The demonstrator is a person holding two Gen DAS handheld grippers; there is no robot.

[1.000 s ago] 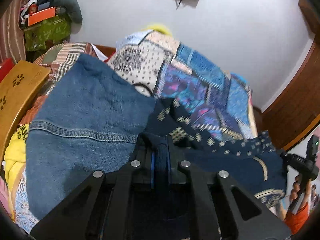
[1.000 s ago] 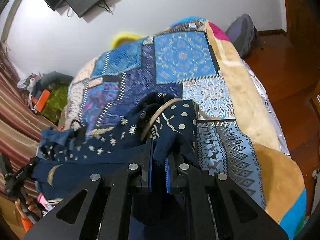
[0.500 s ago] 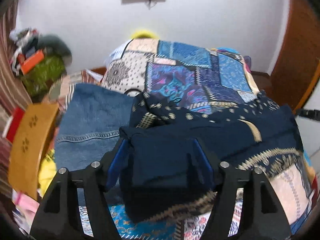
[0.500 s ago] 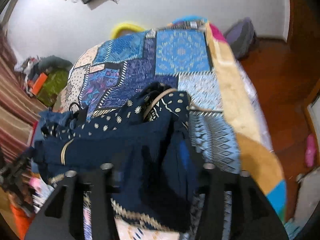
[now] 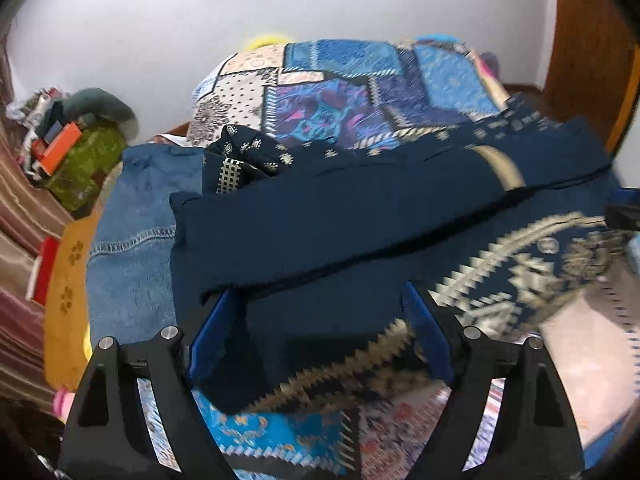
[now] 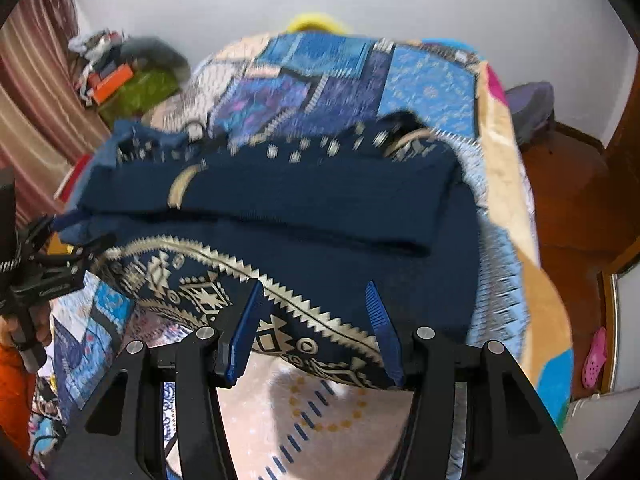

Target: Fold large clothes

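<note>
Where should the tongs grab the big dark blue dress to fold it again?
Probably the two near corners of the navy dress, along the gold-patterned hem. That edge lies flat and nearest, facing both open tongs, left and right, so come in low from the near side of the bed.

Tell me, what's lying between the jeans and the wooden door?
The navy patterned garment, spread across the patchwork bedspread, lies between the jeans and door; the left wrist view shows it.

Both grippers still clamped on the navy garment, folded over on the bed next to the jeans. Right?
Not clamped: left gripper and right gripper both stand open, as each wrist view shows. The navy garment does lie folded on the bed beside the jeans.
</note>
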